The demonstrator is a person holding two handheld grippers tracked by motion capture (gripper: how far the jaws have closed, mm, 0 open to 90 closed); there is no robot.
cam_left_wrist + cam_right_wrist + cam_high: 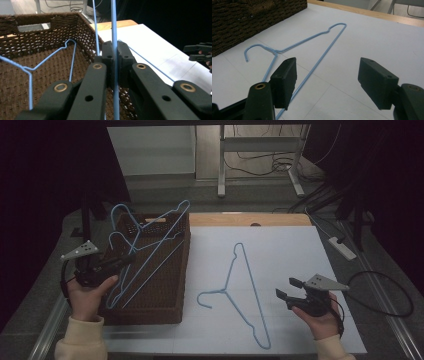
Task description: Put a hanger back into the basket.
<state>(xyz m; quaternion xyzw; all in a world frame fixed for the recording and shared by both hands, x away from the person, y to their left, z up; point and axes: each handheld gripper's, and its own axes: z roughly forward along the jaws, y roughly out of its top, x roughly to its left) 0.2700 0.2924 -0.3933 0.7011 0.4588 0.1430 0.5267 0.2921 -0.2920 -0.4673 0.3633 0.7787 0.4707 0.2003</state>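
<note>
Item: blue wire hangers, transfer between table and wicker basket (165, 312). Left gripper (114, 53) clamped on one hanger's wire (114, 30), held over the basket with others lying beneath it. Right gripper (327, 82) jaws apart (nothing gripped); last table hanger (312, 42) just ahead, awaiting handling.

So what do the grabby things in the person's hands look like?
Both are black. Each has two chunky jaws on arms with brass-coloured rivets, a grey three-cornered plate on top and a thin black cable trailing off: left gripper, right gripper. The person's sleeves are cream.
</note>
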